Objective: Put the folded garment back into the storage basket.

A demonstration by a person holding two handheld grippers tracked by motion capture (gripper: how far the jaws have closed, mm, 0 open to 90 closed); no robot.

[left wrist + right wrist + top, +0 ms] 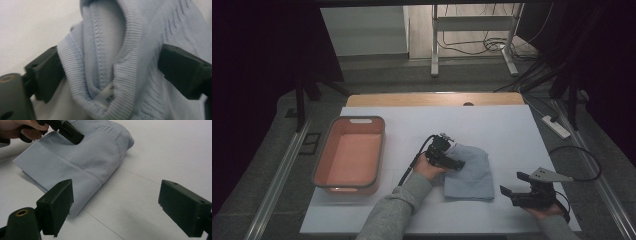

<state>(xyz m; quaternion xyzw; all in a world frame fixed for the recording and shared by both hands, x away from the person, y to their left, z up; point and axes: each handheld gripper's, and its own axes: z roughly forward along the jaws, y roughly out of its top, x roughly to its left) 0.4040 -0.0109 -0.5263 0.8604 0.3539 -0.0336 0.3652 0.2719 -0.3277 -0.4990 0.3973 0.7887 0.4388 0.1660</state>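
Folded pale-blue knitted garment point(469, 172) lies mid-table on the white table cover point(512, 130). We see our left gripper point(111, 72) with jaws spread around its ribbed collar, touching the cloth. Our right gripper point(116, 205) hovers spread wide, just beside the garment's hem. A salmon-pink plastic tub point(349, 155) sits well apart, leftward.

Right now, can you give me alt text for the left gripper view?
A light blue knit garment bunches between the two black jaws of the left hand-held gripper, its ribbed collar and a white label facing the camera. White table shows behind.
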